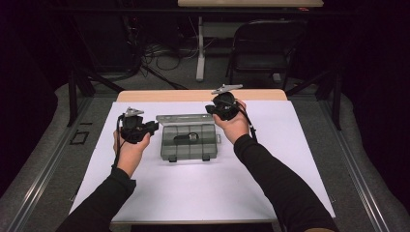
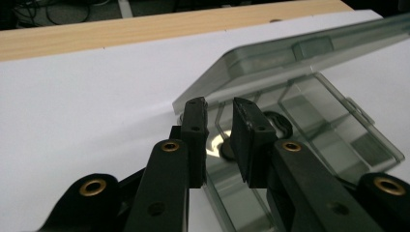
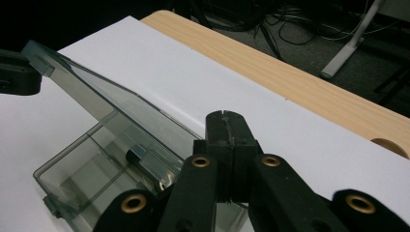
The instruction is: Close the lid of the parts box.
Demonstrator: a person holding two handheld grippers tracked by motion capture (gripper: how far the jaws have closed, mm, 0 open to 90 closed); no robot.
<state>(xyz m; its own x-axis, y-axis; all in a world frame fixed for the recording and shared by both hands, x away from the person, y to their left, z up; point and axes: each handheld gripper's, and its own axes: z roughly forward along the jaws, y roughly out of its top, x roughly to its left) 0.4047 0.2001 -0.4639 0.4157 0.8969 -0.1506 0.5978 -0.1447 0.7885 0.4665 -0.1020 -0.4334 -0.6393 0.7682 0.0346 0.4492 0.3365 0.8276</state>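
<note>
Smoked-grey clear plastic forms the compartment box [image 1: 189, 140], which sits near the middle of the white sheet [image 1: 203, 193] that covers the wooden table [image 1: 145, 95]. Its lid [image 1: 184, 118] stands raised at the box's 12 o'clock edge.

Starting at the left: your left gripper [image 1: 151, 127] sits at the box's 9 o'clock side. In the left gripper view the left gripper [image 2: 220, 133] has its jaws a narrow gap apart, with nothing pressed between them. The tips reach over the near wall of the box [image 2: 309, 125], under the edge of the raised lid [image 2: 290, 53]. A dark round part [image 2: 278, 121] lies in a compartment just past the tips. Bare sheet lies open toward 9 o'clock, out to its left edge.

Your right gripper [image 1: 211, 109] sits at the box's 1 o'clock corner, beside the lid. In the right gripper view the right gripper [image 3: 226, 126] has its jaws pressed flat together, empty. The box [image 3: 72, 176] lies at their 9 o'clock, apart from the tips. Open sheet runs toward 3 o'clock, and the wooden table edge [image 3: 300, 82] lies at 12 o'clock.
</note>
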